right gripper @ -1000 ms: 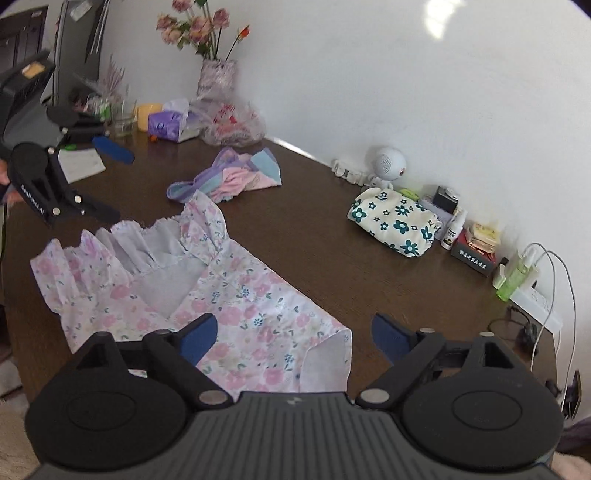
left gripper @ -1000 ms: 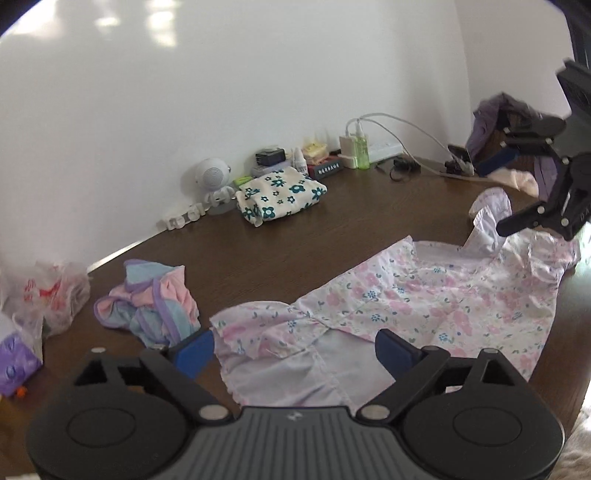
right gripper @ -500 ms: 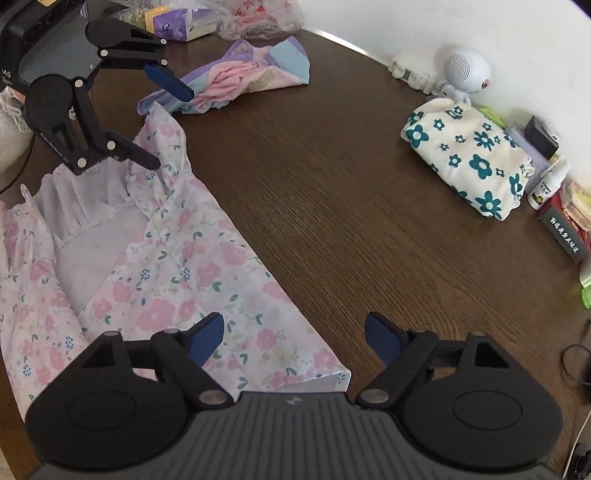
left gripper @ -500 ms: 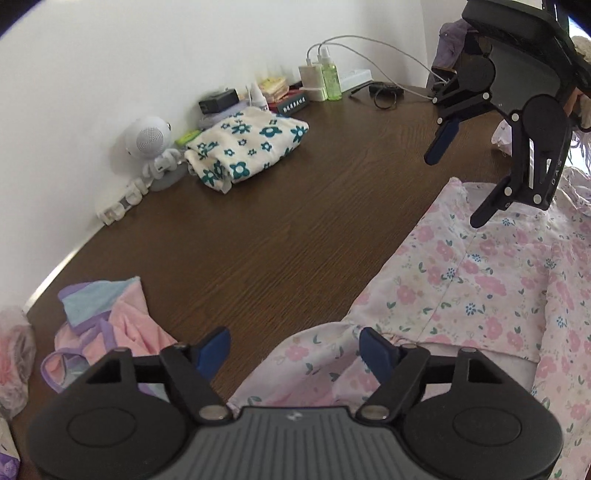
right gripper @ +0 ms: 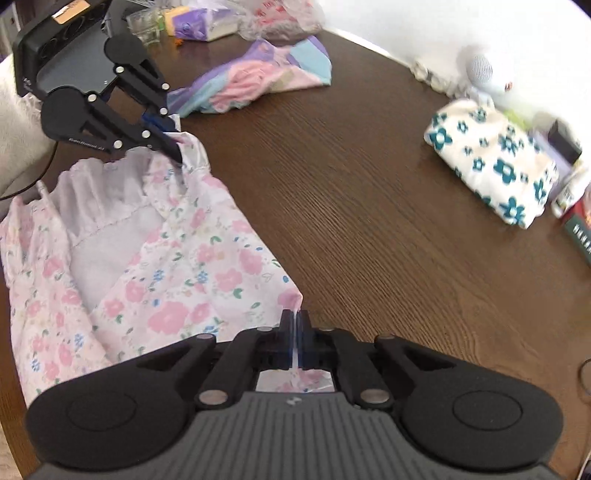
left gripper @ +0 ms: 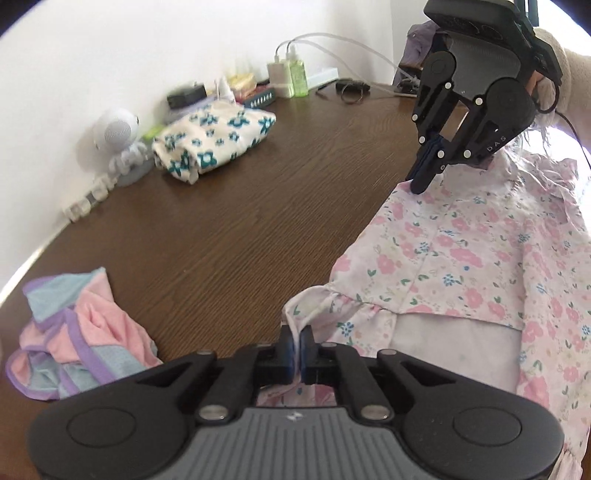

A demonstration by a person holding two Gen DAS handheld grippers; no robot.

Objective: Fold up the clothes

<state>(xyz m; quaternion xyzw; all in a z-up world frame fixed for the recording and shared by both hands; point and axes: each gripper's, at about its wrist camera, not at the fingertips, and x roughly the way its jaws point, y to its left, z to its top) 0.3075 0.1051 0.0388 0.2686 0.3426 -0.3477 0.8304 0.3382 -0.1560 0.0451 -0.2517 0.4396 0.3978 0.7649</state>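
Observation:
A pink floral garment [left gripper: 461,258] with a ruffled hem lies spread on the brown wooden table [left gripper: 240,221]. In the left wrist view my left gripper [left gripper: 296,341] is shut on the garment's ruffled corner, and a fold of cloth rises from between the pads. My right gripper [left gripper: 424,179] shows at the upper right, shut on the garment's other corner. In the right wrist view my right gripper [right gripper: 295,326] pinches the garment [right gripper: 166,266] at its plain corner. My left gripper [right gripper: 173,147] grips the ruffle at the upper left.
A folded white cloth with teal flowers [left gripper: 214,136] and a crumpled pink, purple and blue garment [left gripper: 77,332] lie on the table. A white round gadget [left gripper: 116,133], bottles, chargers and cables line the wall. Plastic bags [right gripper: 280,18] sit at the table's far end.
Both grippers came down to the floral garment's far edge and shut on its two corners. One second ago both stood wide open above the cloth.

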